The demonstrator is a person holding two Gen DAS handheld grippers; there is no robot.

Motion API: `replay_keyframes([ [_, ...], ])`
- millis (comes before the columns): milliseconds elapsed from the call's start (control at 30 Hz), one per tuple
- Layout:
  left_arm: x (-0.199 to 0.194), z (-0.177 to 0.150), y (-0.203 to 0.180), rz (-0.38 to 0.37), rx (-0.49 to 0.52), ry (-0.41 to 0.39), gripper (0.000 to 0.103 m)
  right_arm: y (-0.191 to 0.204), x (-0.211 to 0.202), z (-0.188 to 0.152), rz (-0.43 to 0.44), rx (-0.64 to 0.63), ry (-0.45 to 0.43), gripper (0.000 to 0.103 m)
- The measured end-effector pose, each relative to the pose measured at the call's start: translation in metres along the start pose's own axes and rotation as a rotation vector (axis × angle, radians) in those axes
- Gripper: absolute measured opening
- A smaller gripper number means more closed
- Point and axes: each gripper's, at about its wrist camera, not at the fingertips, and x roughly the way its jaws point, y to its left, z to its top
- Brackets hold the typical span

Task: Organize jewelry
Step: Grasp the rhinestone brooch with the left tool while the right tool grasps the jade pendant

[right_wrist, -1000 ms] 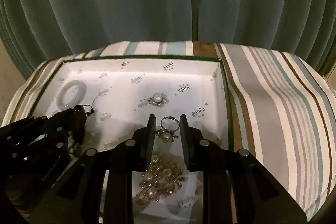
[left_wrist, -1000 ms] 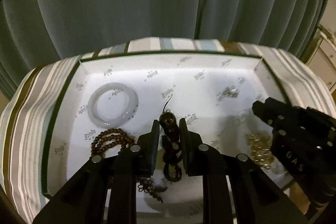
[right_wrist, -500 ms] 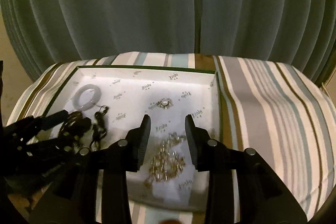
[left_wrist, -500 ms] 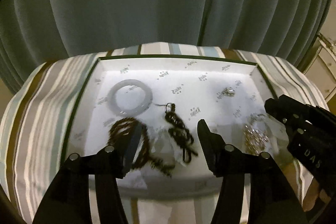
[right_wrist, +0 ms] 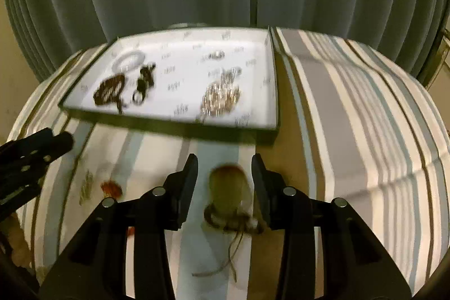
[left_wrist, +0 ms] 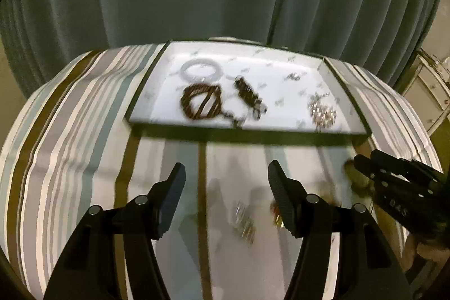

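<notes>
Both grippers have pulled back from the tray since half a second ago, so its near wall now sits well ahead of them. From my left wrist view, the left gripper [left_wrist: 226, 182] has its jaws wide apart and empty over the striped cloth [left_wrist: 70, 148]; the tray [left_wrist: 247, 129] holds five pieces I can count: one white bangle [left_wrist: 201, 70], one brown bead bracelet [left_wrist: 202, 102], one dark cord piece [left_wrist: 249, 94], one gold cluster [left_wrist: 322, 111], one small brooch [left_wrist: 294, 76]. Two blurred items lie on the cloth between the fingers, and the right gripper's tip is cut off at the edge. From my right wrist view, the right gripper [right_wrist: 224, 173] is open around a blurred amber pendant [right_wrist: 229, 184] on a cord, not clamped; motion smear hides the detail
</notes>
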Motion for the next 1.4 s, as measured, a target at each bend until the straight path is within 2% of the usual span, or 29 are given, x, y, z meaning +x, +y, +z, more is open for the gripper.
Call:
replay_keyframes([
  [100,-0.008,-0.014,0.005,0.024,-0.001,-0.001,0.061,-0.002,0.003,-0.010,-0.007,0.005,0.008,0.040],
  [200,-0.011,-0.023,0.014,0.038,-0.019,-0.001,0.067,-0.004,0.004,-0.017,-0.017,0.012,0.010,0.041],
  [300,-0.012,-0.029,0.022,0.049,-0.037,0.006,0.067,-0.007,0.010,-0.018,-0.018,0.024,0.017,0.043],
  [333,-0.012,-0.030,0.023,0.052,-0.041,0.008,0.067,-0.008,0.012,-0.018,-0.018,0.026,0.017,0.048],
  [500,-0.010,-0.035,0.031,0.064,-0.055,0.015,0.067,-0.008,0.015,-0.019,-0.034,0.006,0.008,0.049],
  [600,-0.007,-0.037,0.034,0.070,-0.064,0.026,0.067,-0.007,0.015,-0.021,-0.048,-0.008,-0.002,0.045],
  [633,-0.006,-0.038,0.035,0.070,-0.066,0.030,0.067,-0.007,0.014,-0.021,-0.056,-0.017,-0.006,0.037],
  [667,-0.006,-0.039,0.036,0.071,-0.068,0.033,0.067,-0.007,0.014,-0.021,-0.058,-0.022,-0.010,0.034],
  [967,-0.005,-0.042,0.033,0.062,-0.061,0.042,0.067,-0.012,0.006,-0.029,-0.052,-0.003,-0.023,0.033],
  [1367,-0.001,-0.038,-0.004,0.031,0.019,0.037,0.066,-0.024,-0.014,-0.048,-0.059,0.019,-0.033,0.033],
  [1400,0.001,-0.037,-0.008,0.030,0.028,0.039,0.062,-0.023,-0.015,-0.049,-0.058,0.016,-0.036,0.033],
])
